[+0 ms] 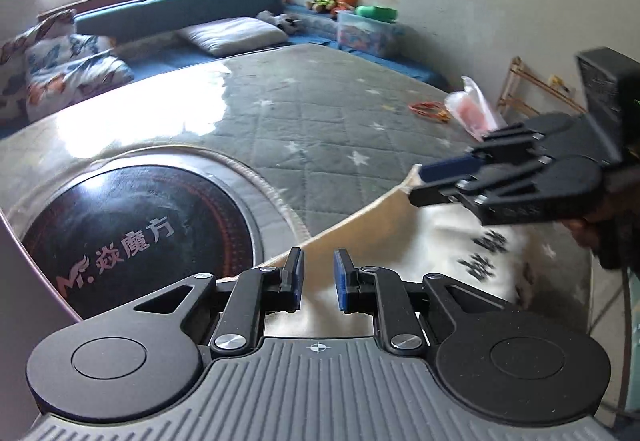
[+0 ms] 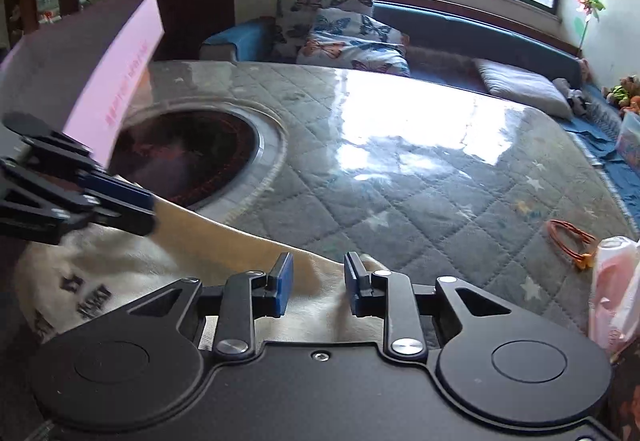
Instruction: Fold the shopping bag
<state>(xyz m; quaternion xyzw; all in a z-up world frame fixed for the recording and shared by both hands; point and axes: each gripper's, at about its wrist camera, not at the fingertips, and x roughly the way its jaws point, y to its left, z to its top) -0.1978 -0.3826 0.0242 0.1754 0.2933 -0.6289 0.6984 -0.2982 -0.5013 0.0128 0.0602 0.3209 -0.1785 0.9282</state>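
**Cream tote stretched between 2 grippers**

The cream shopping bag (image 1: 460, 253) lies on the quilted star-print table cover (image 1: 320, 121), beside the round black induction hob (image 1: 136, 237). Its top edge runs taut between both tools. The left gripper (image 1: 318, 281) has bag cloth between its blue pads; whether they pinch cannot be told. The right gripper (image 2: 318, 283) straddles the bag's corner, grip equally unclear.

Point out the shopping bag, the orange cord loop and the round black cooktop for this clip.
shopping bag (image 1: 360, 225): left wrist view, on its cream upper edge band.
orange cord loop (image 2: 568, 239): right wrist view, on the coiled strands lying on the quilted cover.
round black cooktop (image 1: 132, 237): left wrist view, on the glass by the printed logo.
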